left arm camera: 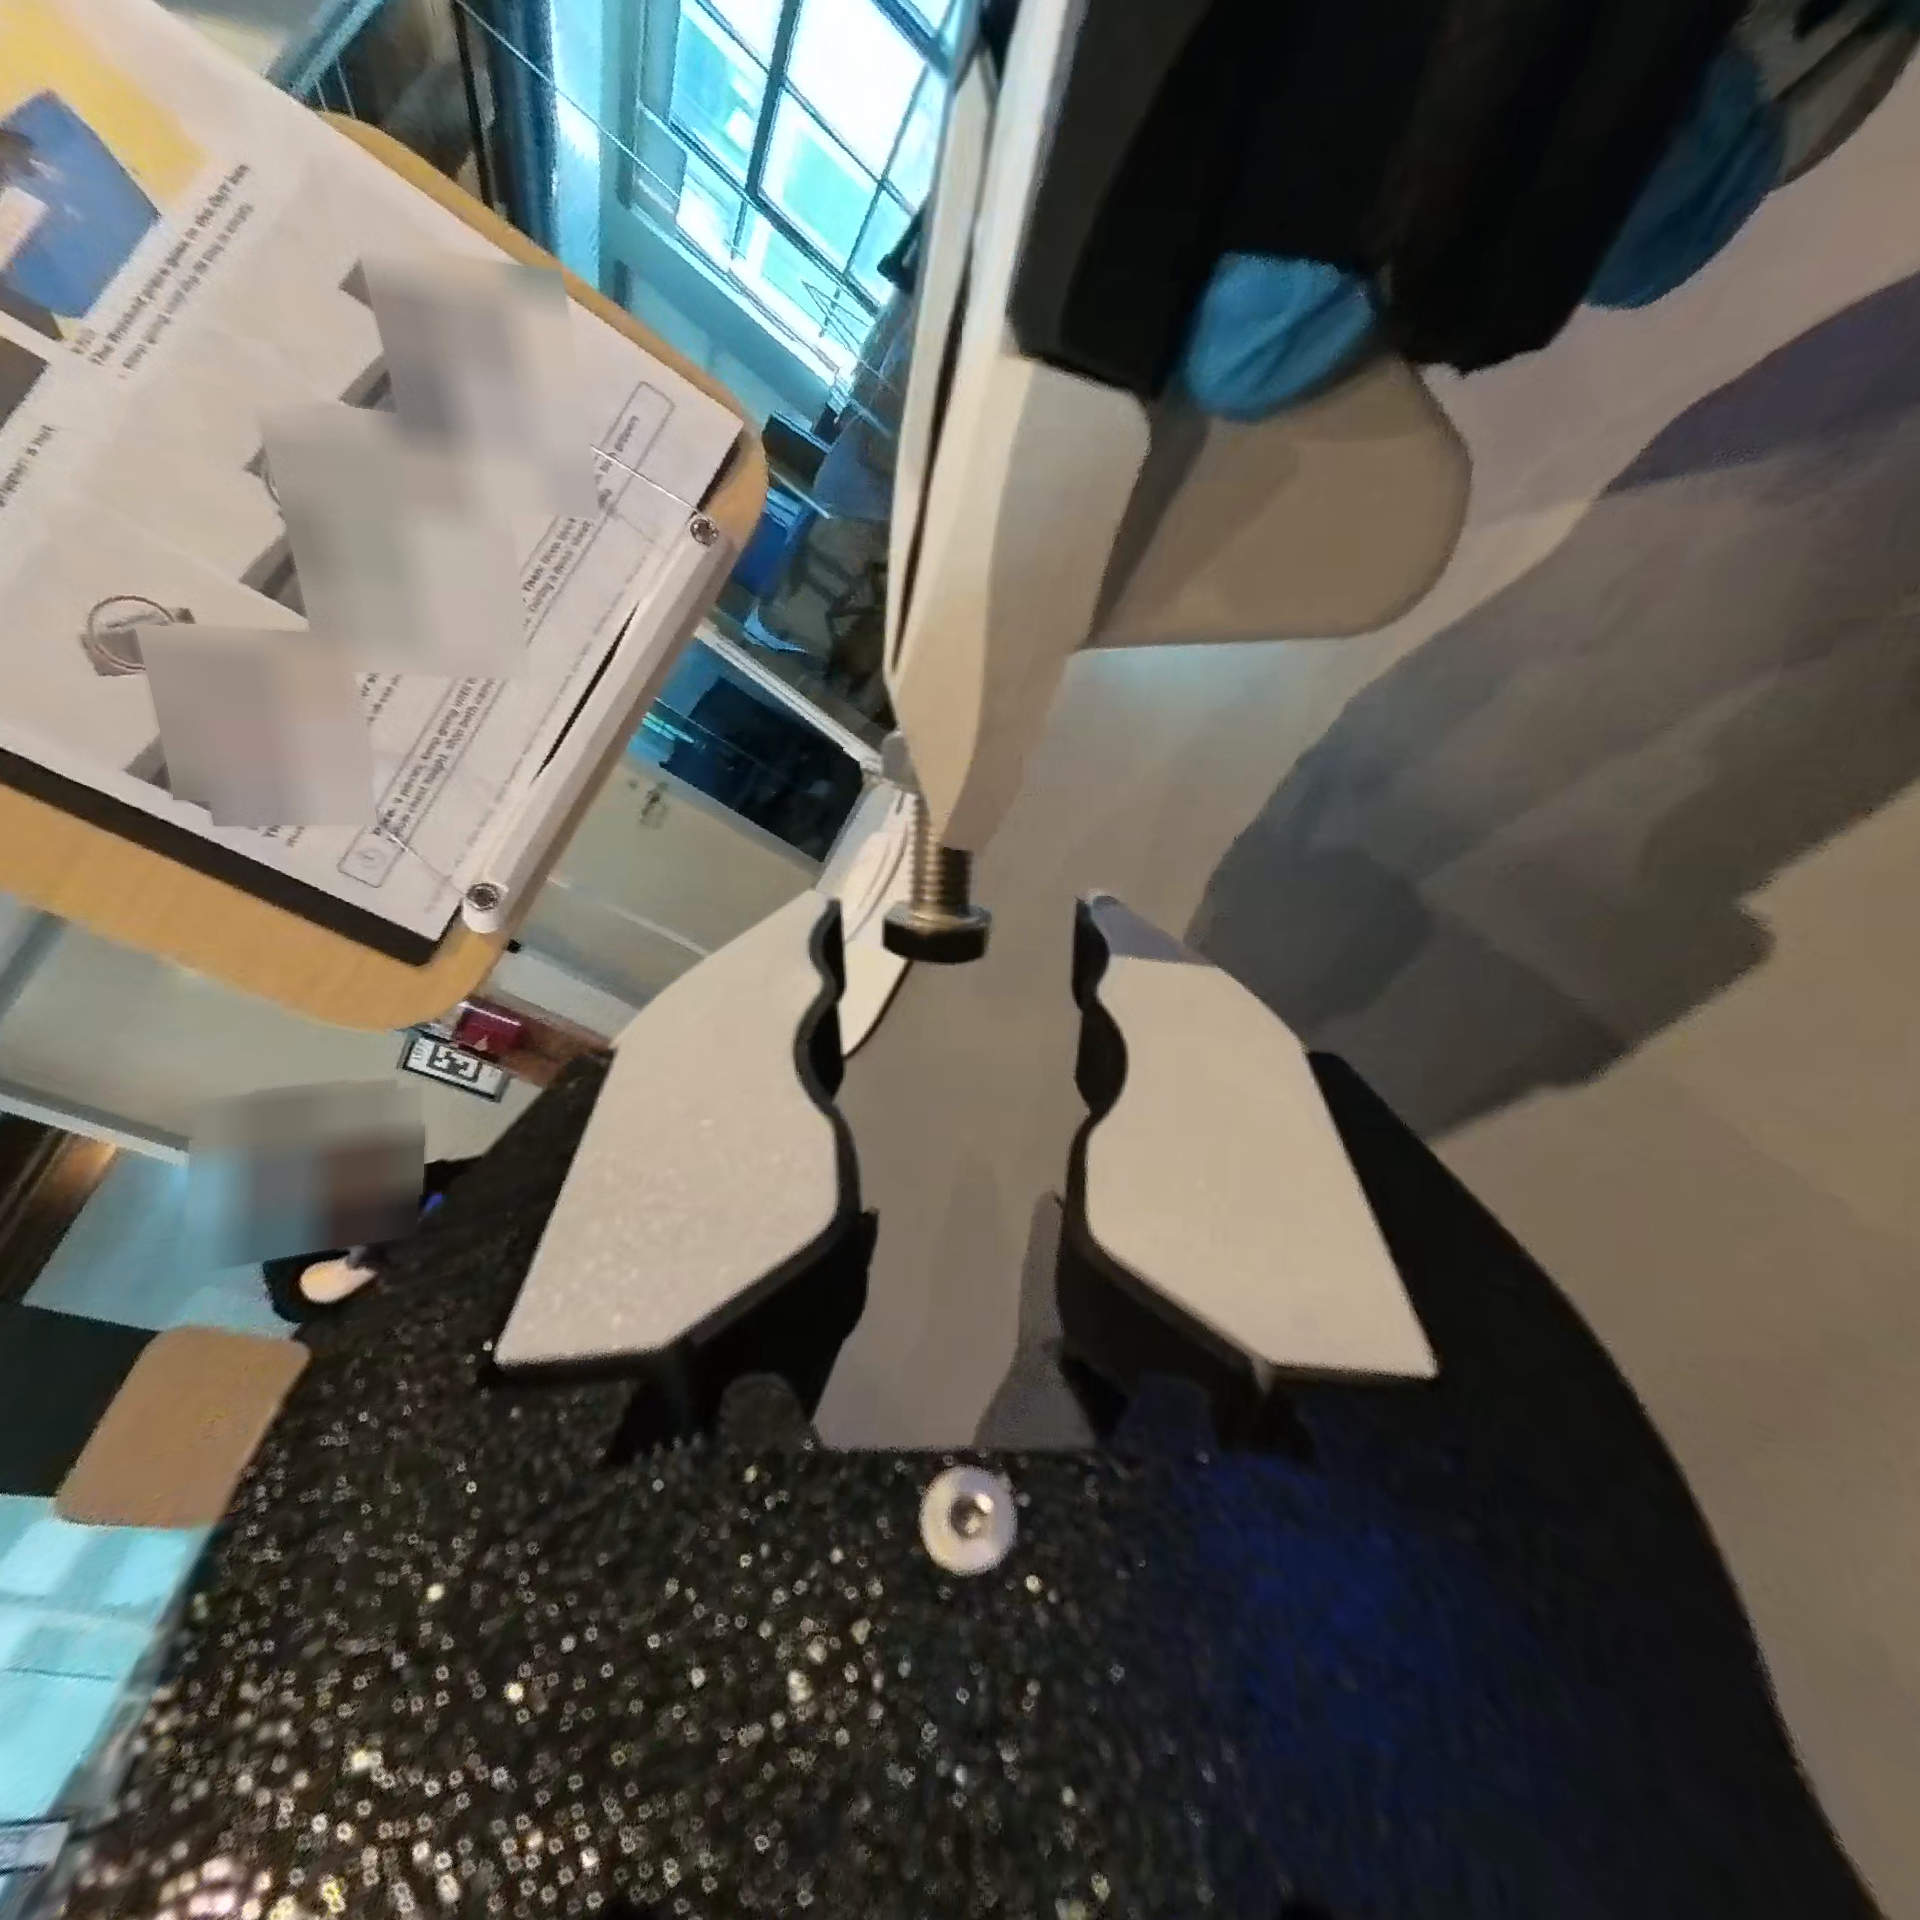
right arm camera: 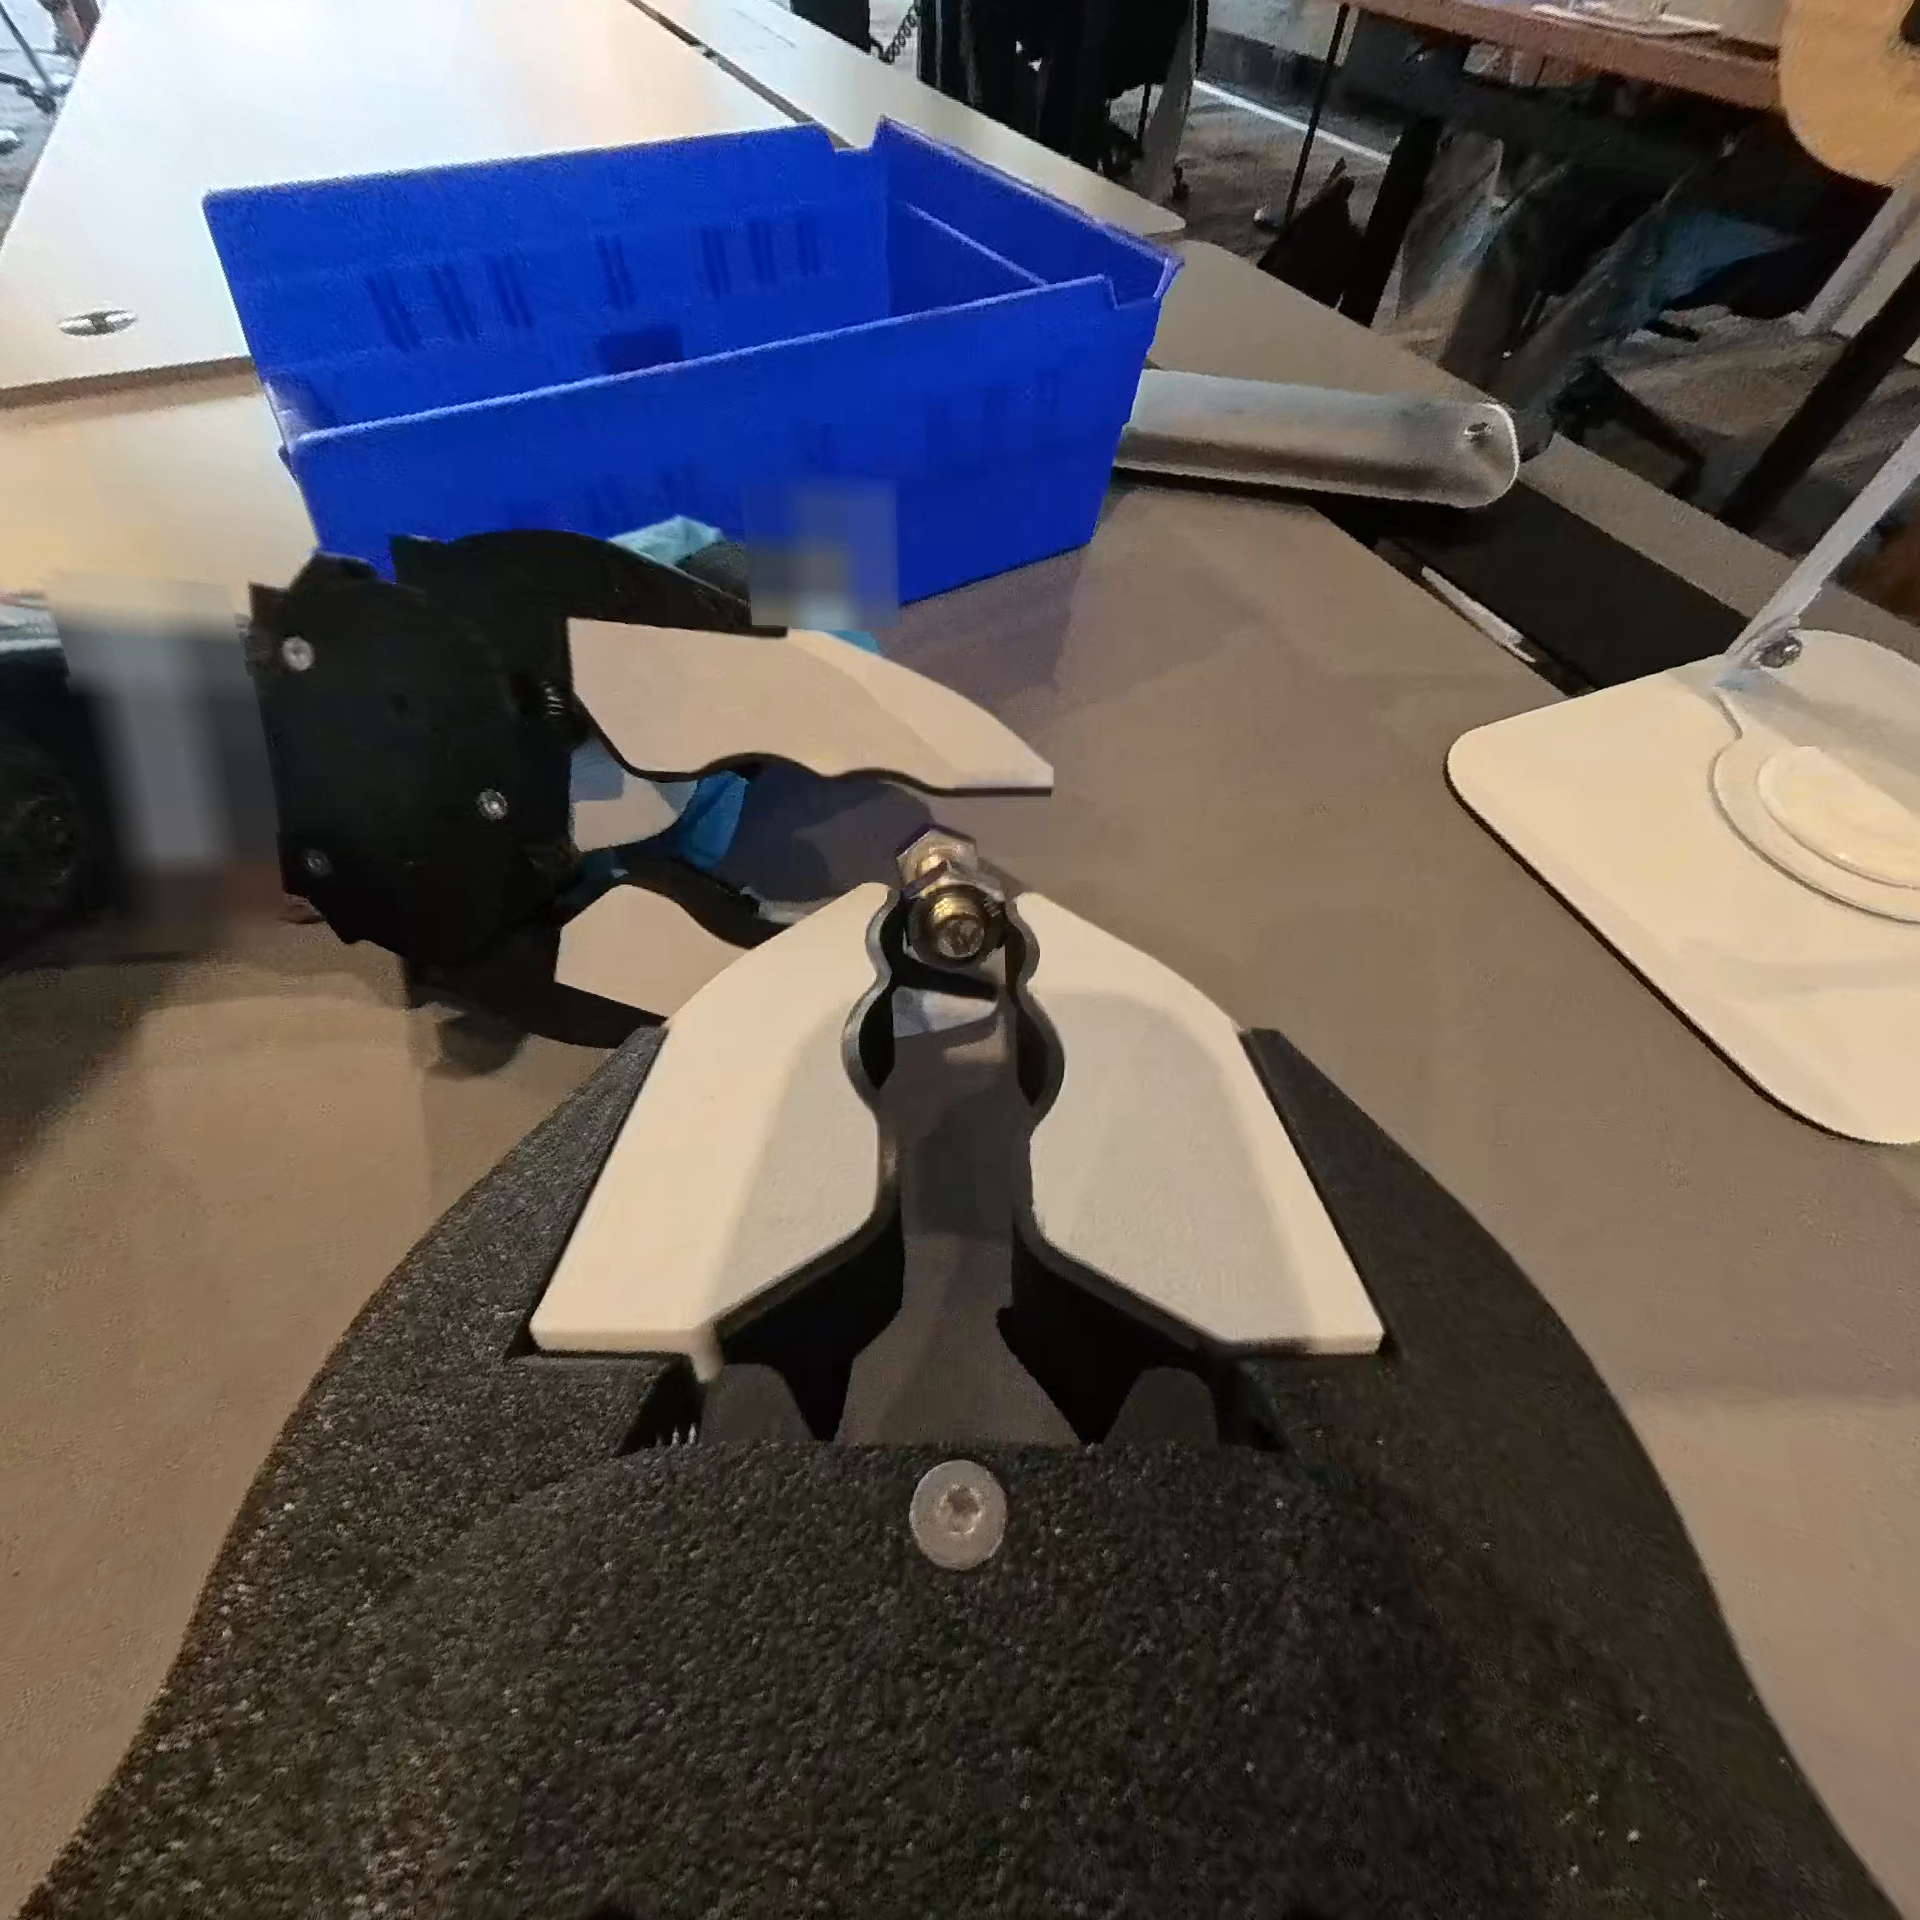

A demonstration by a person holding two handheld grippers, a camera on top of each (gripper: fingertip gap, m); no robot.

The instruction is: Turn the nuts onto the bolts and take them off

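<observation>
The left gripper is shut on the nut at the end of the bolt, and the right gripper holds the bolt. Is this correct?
Not quite. In the left wrist view the left gripper is open, its fingers apart on either side of the nut. The right gripper does hold the bolt.

The bolt (left arm camera: pixel 940 873) has its upper shank hidden inside the right tongs (left arm camera: pixel 940 800); the instruction sheet (left arm camera: pixel 312 499) is partly blurred.
</observation>
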